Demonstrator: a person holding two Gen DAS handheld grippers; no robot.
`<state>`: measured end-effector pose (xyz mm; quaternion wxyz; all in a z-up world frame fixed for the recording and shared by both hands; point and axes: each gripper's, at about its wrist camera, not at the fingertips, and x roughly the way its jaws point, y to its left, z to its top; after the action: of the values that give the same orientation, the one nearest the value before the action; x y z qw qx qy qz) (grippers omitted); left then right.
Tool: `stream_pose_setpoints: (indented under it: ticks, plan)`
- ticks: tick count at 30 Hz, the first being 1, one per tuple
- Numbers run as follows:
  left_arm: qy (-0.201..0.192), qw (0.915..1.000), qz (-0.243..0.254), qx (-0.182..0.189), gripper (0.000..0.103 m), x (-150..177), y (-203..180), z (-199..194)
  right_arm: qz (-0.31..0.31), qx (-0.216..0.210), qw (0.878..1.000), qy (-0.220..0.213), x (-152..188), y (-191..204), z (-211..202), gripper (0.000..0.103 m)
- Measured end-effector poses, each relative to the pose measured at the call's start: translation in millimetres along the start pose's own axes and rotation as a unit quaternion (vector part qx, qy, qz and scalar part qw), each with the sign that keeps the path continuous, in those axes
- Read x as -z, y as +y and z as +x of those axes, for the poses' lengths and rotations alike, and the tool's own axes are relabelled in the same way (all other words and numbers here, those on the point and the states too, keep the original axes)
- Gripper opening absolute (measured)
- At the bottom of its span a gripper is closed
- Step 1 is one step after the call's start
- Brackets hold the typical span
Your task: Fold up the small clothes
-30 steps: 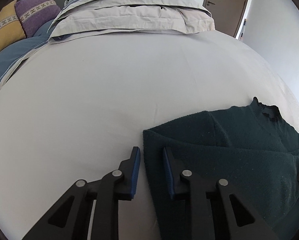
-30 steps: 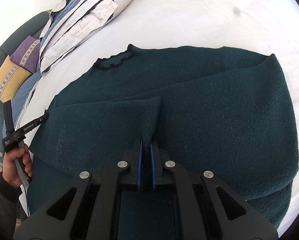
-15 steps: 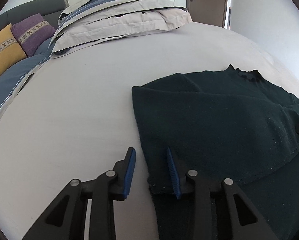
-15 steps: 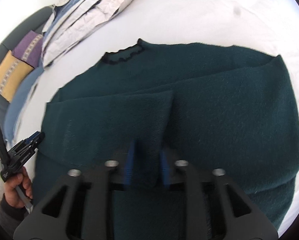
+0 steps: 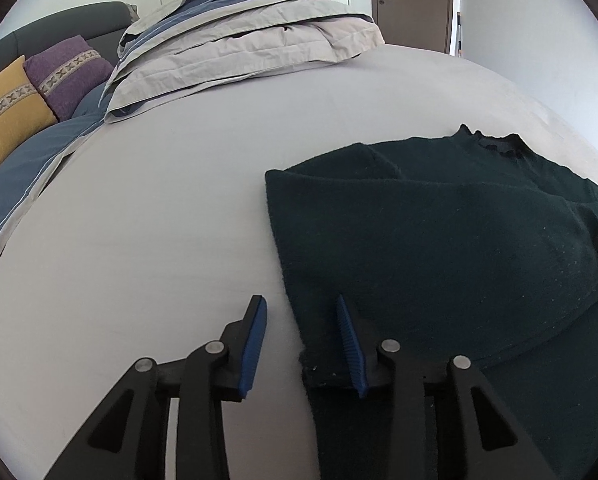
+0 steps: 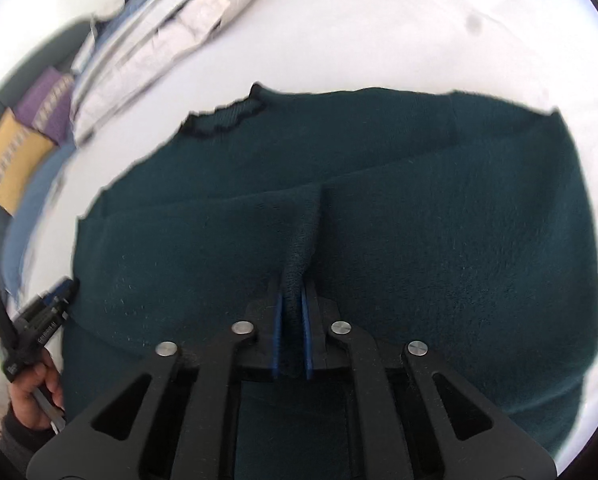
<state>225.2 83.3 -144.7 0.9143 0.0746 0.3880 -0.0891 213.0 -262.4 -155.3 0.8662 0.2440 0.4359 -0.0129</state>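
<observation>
- Lying flat on the bed, the dark green sweater has one side folded over its body, so a doubled layer of fuzzy knit covers the near part.
- The folded layer ends in a straight edge near the middle of the garment, where a short ridge of cloth rises toward the right wrist camera.
- The right claw is clamped on that ridge: its blue pads sit close together with a pinch of sweater between them.
- The left claw stands apart at the sweater's near left corner, one blue pad over the bare sheet and the other over the knit, with the cloth's edge running between them; whether either pad touches the cloth cannot be told.
- A hand grips the left tool's handle at the sweater's left border in the right wrist view.
- Farther off, the sweater's collar, trimmed with a dark scalloped edge, points away from both cameras.
- Beyond it lies a folded duvet in grey and blue, with a purple cushion and a yellow cushion beside it.
</observation>
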Motion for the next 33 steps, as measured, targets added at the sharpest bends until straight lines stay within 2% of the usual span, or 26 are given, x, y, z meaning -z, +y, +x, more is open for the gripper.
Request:
stream_pose_setpoints:
  ticks: [2, 4, 6, 8, 9, 10, 11, 18, 22, 27, 33]
  plan:
    - [0.002, 1.0, -0.008, -0.003, 0.051, -0.6, 4.1, 1.6, 0.016, -0.018, 1.0, -0.005, 2.0, -5.2, -2.7, 0.006]
    - [0.004, 0.9998, -0.018, -0.009, 0.066, -0.9, 10.5, 0.9, 0.024, -0.015, 1.0, -0.01, 3.1, -6.8, -11.6, 0.011]
    - [0.007, 0.9995, -0.03, -0.003, 0.068, 0.7, 19.0, -4.7, 0.028, 0.009, 0.999, -0.026, 7.1, -5.5, -30.0, 0.019]
    - [0.009, 0.9989, -0.044, 0.01, 0.068, 7.4, 27.2, -17.3, 0.021, 0.027, 0.998, -0.053, 17.6, -3.1, -58.6, 0.035]
    - [0.01, 0.9987, -0.048, 0.015, 0.068, 12.5, 30.9, -26.0, 0.02, 0.024, 0.997, -0.064, 24.0, -3.5, -72.5, 0.041]
    - [0.009, 0.9984, -0.052, 0.019, 0.068, 17.1, 33.7, -33.7, 0.023, 0.02, 0.997, -0.076, 33.8, -6.9, -90.3, 0.053]
    - [0.005, 0.998, -0.058, 0.024, 0.068, 24.7, 38.6, -46.8, 0.025, 0.015, 0.996, -0.085, 43.7, -9.9, -105.0, 0.059]
    - [0.012, 0.9912, -0.109, 0.075, 0.067, 88.5, 57.5, -116.1, 0.02, 0.004, 0.995, -0.1, 130.7, -18.7, -189.9, 0.059]
    - [0.042, 0.9881, -0.101, 0.108, 0.067, 128.1, 46.2, -142.5, 0.029, 0.001, 0.995, -0.097, 177.3, -25.5, -223.6, 0.059]
    - [0.095, 0.9761, -0.114, 0.159, 0.067, 171.8, 37.0, -156.8, 0.029, -0.006, 0.995, -0.092, 232.6, -32.8, -253.8, 0.059]
    - [0.118, 0.9636, -0.137, 0.197, 0.067, 201.2, 37.4, -170.9, 0.042, -0.006, 0.997, -0.071, 273.8, -51.8, -266.6, 0.059]
